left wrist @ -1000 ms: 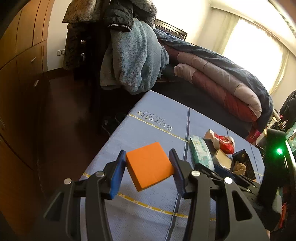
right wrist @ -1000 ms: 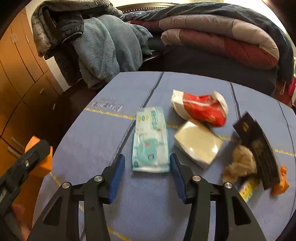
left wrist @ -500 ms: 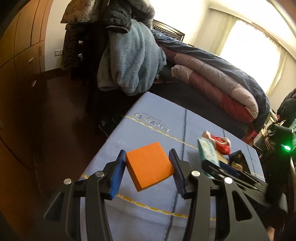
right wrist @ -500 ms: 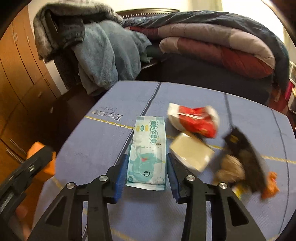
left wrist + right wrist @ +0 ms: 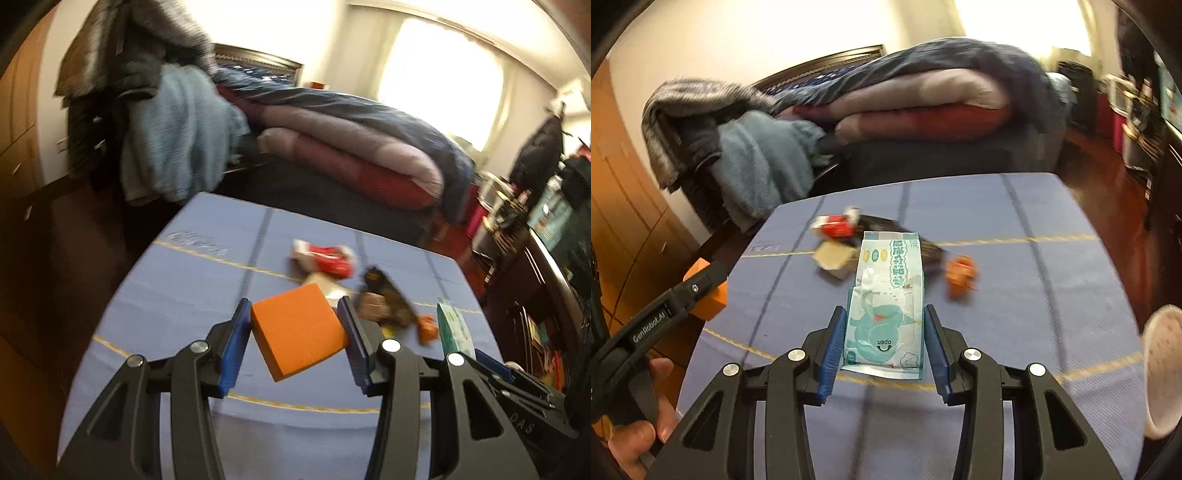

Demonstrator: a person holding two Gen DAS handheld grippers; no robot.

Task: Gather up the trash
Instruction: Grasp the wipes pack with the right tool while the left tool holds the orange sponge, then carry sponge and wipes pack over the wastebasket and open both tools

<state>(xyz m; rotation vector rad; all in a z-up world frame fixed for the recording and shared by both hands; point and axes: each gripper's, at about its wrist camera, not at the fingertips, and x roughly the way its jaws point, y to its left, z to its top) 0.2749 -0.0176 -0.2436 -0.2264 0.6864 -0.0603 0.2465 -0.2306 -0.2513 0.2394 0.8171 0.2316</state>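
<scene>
My left gripper (image 5: 295,343) is shut on an orange block (image 5: 299,338) and holds it above the blue table (image 5: 177,295). My right gripper (image 5: 884,345) is shut on a pale blue wet-wipes pack (image 5: 886,299), lifted off the table; the pack also shows at the right of the left wrist view (image 5: 454,328). On the table lie a red-and-white wrapper (image 5: 834,226), a beige packet (image 5: 833,256), a dark wrapper (image 5: 388,295) over a brown crumpled paper, and an orange scrap (image 5: 962,277).
A bed with piled quilts (image 5: 351,147) stands behind the table. A chair draped with a blue blanket (image 5: 177,140) and jackets is at the far left. A wooden wardrobe (image 5: 624,206) is on the left. A pale round rim (image 5: 1161,373) shows at right.
My right gripper has closed on the wipes pack and lifted it off the table. Both views have swung to the right. The left gripper still holds the orange block.
</scene>
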